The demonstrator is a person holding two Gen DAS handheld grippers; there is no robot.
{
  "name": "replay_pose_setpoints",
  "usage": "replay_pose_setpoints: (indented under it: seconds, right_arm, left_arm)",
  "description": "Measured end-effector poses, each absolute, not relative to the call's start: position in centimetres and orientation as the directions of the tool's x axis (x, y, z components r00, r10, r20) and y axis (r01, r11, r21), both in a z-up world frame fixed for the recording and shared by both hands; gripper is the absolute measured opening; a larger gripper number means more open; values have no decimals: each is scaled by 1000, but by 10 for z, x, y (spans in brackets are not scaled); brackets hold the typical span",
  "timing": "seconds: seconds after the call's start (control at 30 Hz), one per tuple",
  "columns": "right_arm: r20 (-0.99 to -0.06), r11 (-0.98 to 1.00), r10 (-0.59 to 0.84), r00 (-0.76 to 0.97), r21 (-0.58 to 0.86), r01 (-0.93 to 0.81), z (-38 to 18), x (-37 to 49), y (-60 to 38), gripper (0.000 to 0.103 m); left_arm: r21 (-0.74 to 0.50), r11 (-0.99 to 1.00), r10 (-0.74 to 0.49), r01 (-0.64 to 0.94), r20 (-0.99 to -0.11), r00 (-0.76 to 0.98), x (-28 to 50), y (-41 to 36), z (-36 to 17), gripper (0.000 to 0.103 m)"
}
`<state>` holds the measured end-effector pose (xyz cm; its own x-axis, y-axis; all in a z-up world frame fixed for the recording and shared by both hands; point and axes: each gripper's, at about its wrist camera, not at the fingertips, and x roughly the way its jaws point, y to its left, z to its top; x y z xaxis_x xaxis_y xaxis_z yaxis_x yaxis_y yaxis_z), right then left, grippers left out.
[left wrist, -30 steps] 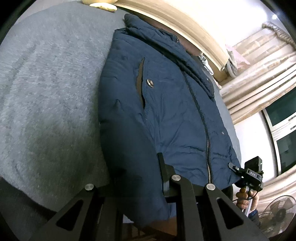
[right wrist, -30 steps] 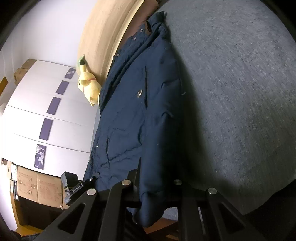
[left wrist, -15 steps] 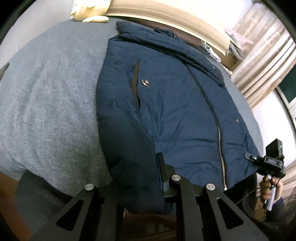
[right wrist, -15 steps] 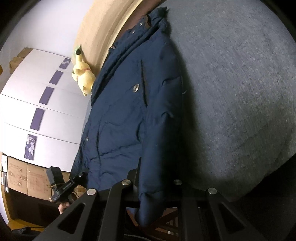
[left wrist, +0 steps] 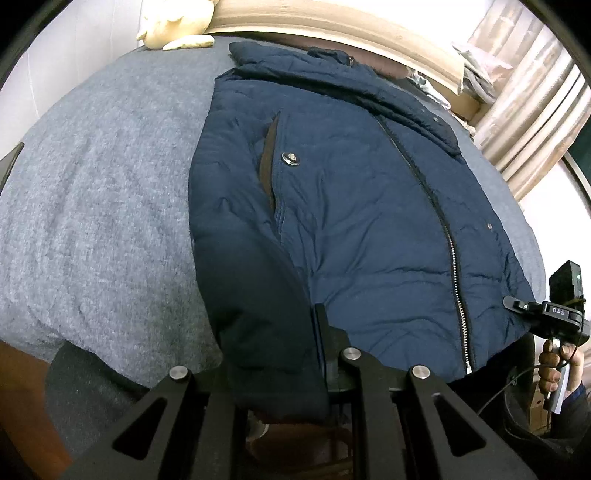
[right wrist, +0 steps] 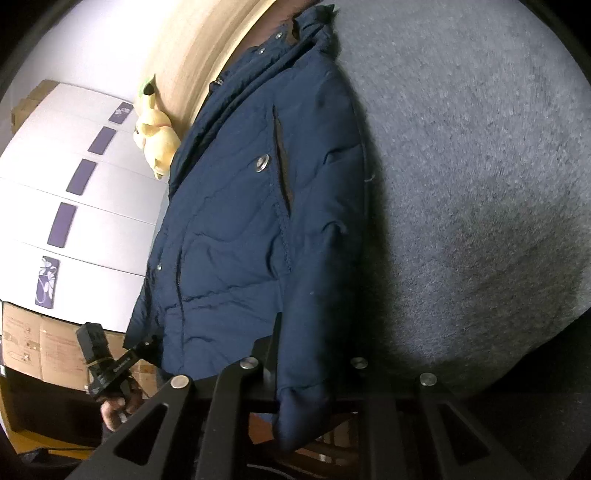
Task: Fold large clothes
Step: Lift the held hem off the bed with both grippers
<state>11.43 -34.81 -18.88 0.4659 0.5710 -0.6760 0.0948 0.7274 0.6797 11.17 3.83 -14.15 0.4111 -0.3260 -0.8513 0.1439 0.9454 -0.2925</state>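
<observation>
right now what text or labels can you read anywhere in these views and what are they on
"DAS": white letters on the right gripper body, seen in the left wrist view.
Print on the cardboard boxes: too small and blurred to read.
Lettering on the left gripper body: too blurred to read.

I log a bed under a grey fleece blanket (left wrist: pixel 92 192), with a curved pale wooden headboard (left wrist: pixel 332 22) and a yellow plush toy (right wrist: pixel 157 142) against it. Beige pleated curtains (left wrist: pixel 535 122) hang on one side. Opposite I see white wardrobe doors (right wrist: pixel 96 206) with purple panels, and cardboard boxes (right wrist: pixel 40 347) below.
</observation>
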Motion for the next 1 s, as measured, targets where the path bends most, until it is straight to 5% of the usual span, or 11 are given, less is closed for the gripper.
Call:
replay_pose_setpoints:
  seconds: [1.0]
  right_arm:
    - [-689,781,557,463,625,-11,-139,85,-351,13]
  left_arm:
    - [-252,937,-339,242,-825,453,59,55,-105,12]
